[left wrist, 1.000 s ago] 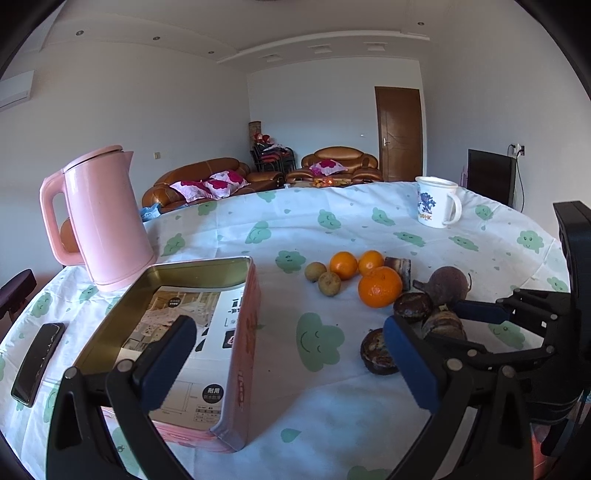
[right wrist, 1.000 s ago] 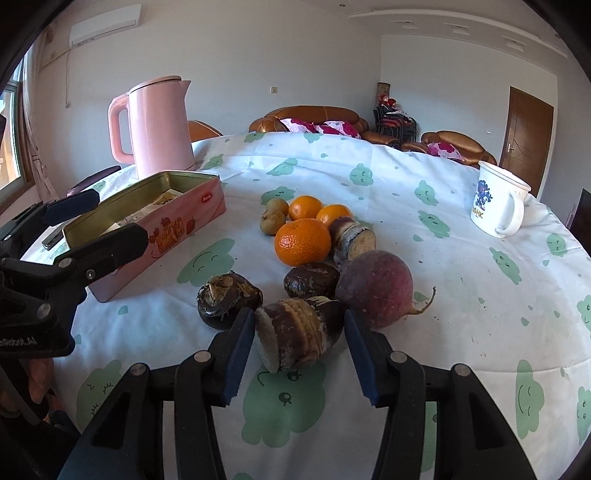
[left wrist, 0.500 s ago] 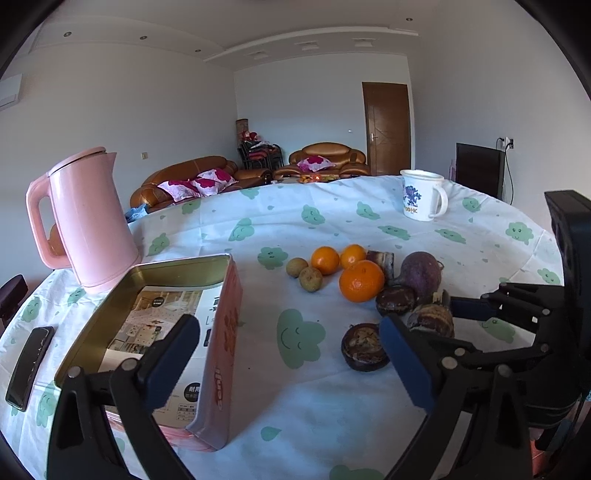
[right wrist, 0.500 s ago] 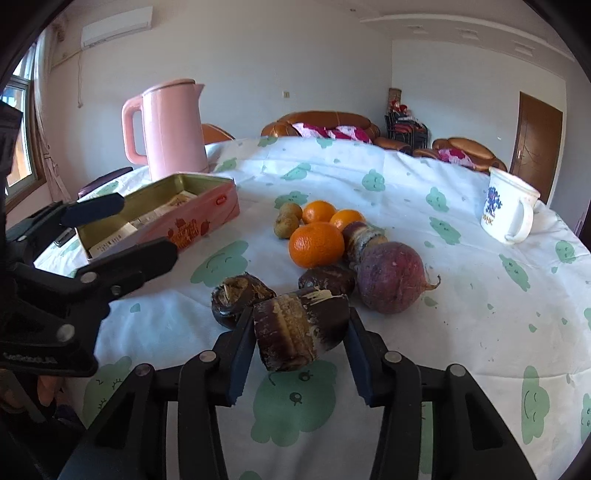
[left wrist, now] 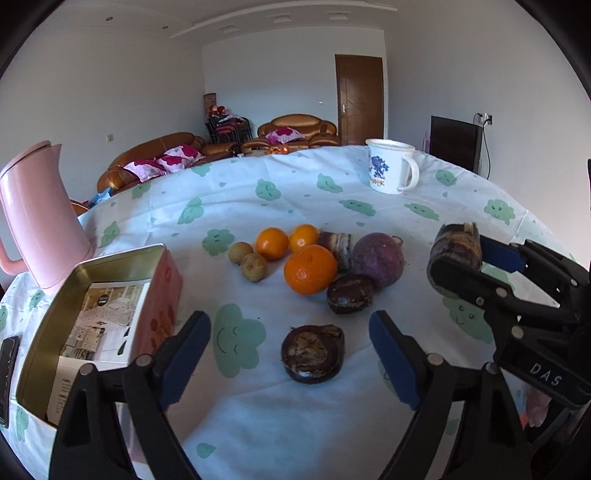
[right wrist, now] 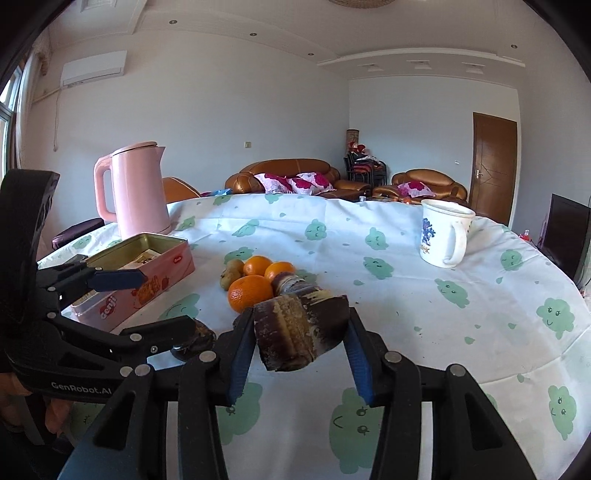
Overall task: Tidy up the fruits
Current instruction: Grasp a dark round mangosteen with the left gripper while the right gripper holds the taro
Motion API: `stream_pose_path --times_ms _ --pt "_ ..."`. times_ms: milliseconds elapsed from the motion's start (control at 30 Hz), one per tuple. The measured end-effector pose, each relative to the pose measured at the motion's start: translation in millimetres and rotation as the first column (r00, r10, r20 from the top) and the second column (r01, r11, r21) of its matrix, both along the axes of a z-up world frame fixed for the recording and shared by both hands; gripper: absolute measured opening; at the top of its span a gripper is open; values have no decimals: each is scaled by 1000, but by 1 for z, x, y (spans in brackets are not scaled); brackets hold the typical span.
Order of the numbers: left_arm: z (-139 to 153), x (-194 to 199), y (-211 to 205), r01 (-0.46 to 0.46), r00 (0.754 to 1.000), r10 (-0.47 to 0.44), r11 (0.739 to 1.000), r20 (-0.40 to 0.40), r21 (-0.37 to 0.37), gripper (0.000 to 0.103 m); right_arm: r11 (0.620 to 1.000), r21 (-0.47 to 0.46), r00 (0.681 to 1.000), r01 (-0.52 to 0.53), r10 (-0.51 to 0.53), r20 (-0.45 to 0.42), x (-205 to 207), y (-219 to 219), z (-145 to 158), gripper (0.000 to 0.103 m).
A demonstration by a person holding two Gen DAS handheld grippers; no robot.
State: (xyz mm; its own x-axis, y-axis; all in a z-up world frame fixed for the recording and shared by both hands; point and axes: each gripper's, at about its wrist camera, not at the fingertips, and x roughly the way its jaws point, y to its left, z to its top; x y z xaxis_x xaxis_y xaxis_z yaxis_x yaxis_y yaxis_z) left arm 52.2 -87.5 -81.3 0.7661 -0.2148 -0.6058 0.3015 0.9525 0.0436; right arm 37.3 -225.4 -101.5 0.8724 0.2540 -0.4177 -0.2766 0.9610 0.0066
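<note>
Plain white walls [right wrist: 229, 110] all round, stepped white ceiling [right wrist: 406, 33] with small recessed spotlights. White air-con unit [right wrist: 94, 68] high on the left wall, sliver of bright window [right wrist: 9, 103] beside it. Glossy brown leather sofas [right wrist: 284, 175] at the back, pink floral cushions [right wrist: 295, 182] piled on. Dark wooden door [right wrist: 493, 158] on the far right, black flat screen [left wrist: 456, 142] near it with a cable up to a wall socket [left wrist: 487, 119]. Daylight, soft and even.

Glossy metal tin [left wrist: 110, 266], matt cloth tablecloth [left wrist: 369, 229], rough-skinned dark root [right wrist: 301, 332].
</note>
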Motion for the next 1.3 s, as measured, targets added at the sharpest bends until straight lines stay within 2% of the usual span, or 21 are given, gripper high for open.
stream_pose_path --times_ms 200,433,700,967,1300 --pt "-15 18 -8 26 993 -25 1000 -111 4 76 1000 6 1000 19 -19 2 4 -4 -4 48" --pt "-24 19 -12 57 986 -53 998 -161 18 47 1000 -12 1000 17 -17 5 3 -4 -5 48" --pt "-21 19 -5 59 986 -61 998 -156 -20 46 1000 -17 1000 7 -7 23 0 -4 -6 48" --pt "-13 9 1 47 997 -49 998 -65 -41 46 1000 -15 998 -16 17 64 -6 -3 -4 48" --pt "-3 -1 10 28 999 -26 997 31 -77 46 999 -15 994 -29 31 102 -11 -2 -2 48"
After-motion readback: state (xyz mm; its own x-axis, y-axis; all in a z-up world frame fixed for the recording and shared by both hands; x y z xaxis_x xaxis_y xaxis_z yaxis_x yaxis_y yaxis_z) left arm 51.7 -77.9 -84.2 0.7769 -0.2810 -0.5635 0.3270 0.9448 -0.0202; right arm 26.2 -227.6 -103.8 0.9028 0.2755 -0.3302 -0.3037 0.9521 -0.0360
